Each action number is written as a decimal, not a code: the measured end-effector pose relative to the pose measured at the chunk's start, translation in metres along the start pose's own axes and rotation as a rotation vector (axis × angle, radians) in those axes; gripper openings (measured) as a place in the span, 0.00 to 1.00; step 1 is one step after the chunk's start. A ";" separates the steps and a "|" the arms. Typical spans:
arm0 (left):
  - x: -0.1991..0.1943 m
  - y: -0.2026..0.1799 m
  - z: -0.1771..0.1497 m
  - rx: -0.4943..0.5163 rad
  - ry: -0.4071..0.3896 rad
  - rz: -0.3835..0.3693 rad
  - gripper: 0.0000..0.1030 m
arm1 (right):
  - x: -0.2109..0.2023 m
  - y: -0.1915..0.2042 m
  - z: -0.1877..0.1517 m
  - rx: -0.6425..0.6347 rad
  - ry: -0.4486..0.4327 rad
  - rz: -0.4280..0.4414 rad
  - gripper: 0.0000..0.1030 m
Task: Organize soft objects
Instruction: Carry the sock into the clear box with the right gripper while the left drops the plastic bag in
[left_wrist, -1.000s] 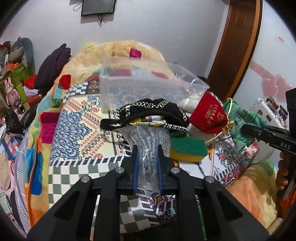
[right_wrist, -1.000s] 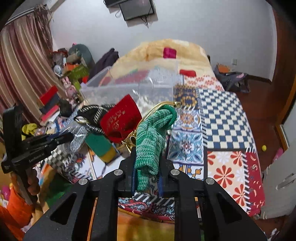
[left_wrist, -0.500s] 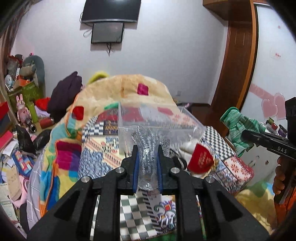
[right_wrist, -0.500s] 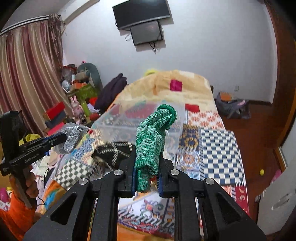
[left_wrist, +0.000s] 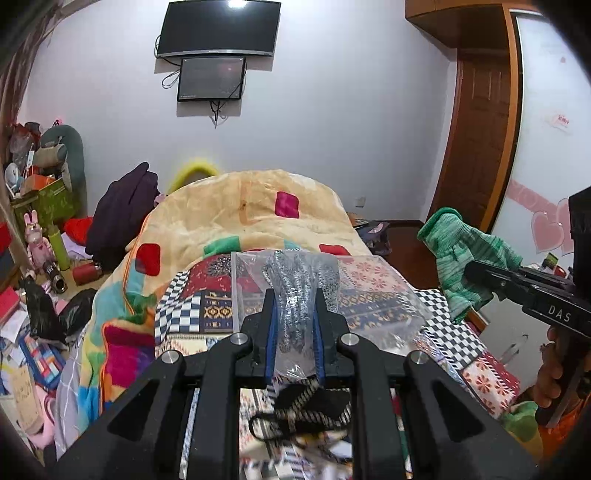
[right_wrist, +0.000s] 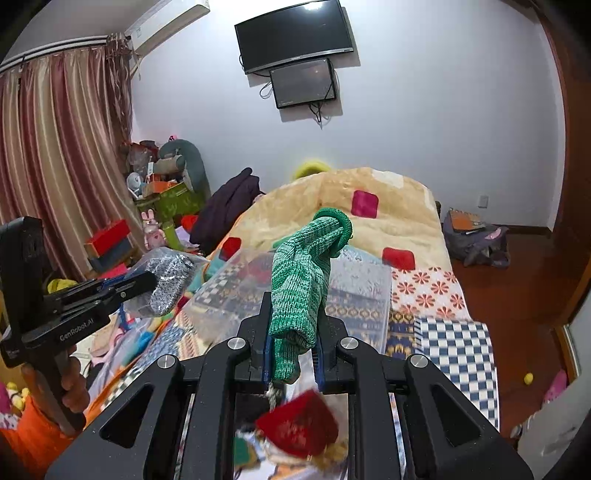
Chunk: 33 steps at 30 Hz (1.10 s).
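My left gripper (left_wrist: 294, 314) is shut on a clear plastic bag with a black-and-white speckled cloth (left_wrist: 295, 295) inside, held up above the bed. In the right wrist view the same bag (right_wrist: 166, 284) shows at the left. My right gripper (right_wrist: 291, 332) is shut on a green knitted glove (right_wrist: 303, 277), which also hangs at the right of the left wrist view (left_wrist: 461, 258). A clear plastic bin (left_wrist: 373, 291) (right_wrist: 354, 291) stands on the patchwork bedspread just beyond both grippers. Below lie a black patterned cloth (left_wrist: 310, 406) and a red pouch (right_wrist: 299, 424).
A beige blanket (left_wrist: 255, 206) is heaped behind the bin. Clutter of toys and boxes (right_wrist: 159, 206) fills the left side by the curtains. A bag (right_wrist: 472, 236) lies on the wooden floor at the right. A person's hand (left_wrist: 554, 376) grips the right tool.
Both grippers have risen and tipped up with their loads; the pile of cloths and the red pouch have dropped to the bottom of the views, and the bin now sits straight ahead.
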<state>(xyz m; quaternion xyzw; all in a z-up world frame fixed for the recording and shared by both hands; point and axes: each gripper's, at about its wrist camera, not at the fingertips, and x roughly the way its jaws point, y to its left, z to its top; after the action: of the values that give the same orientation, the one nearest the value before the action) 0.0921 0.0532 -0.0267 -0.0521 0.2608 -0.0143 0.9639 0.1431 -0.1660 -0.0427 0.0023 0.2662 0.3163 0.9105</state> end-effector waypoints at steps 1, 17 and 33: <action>0.006 0.001 0.003 0.000 0.005 -0.001 0.16 | 0.007 -0.002 0.003 0.000 0.004 -0.004 0.15; 0.122 0.004 0.003 0.044 0.200 0.022 0.16 | 0.090 -0.013 -0.001 -0.014 0.174 -0.009 0.15; 0.141 0.001 -0.010 0.058 0.266 0.046 0.35 | 0.098 -0.014 -0.005 -0.040 0.218 -0.050 0.55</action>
<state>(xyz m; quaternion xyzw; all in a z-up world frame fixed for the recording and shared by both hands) 0.2086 0.0457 -0.1056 -0.0160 0.3869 -0.0065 0.9220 0.2132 -0.1209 -0.0971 -0.0570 0.3571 0.2972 0.8837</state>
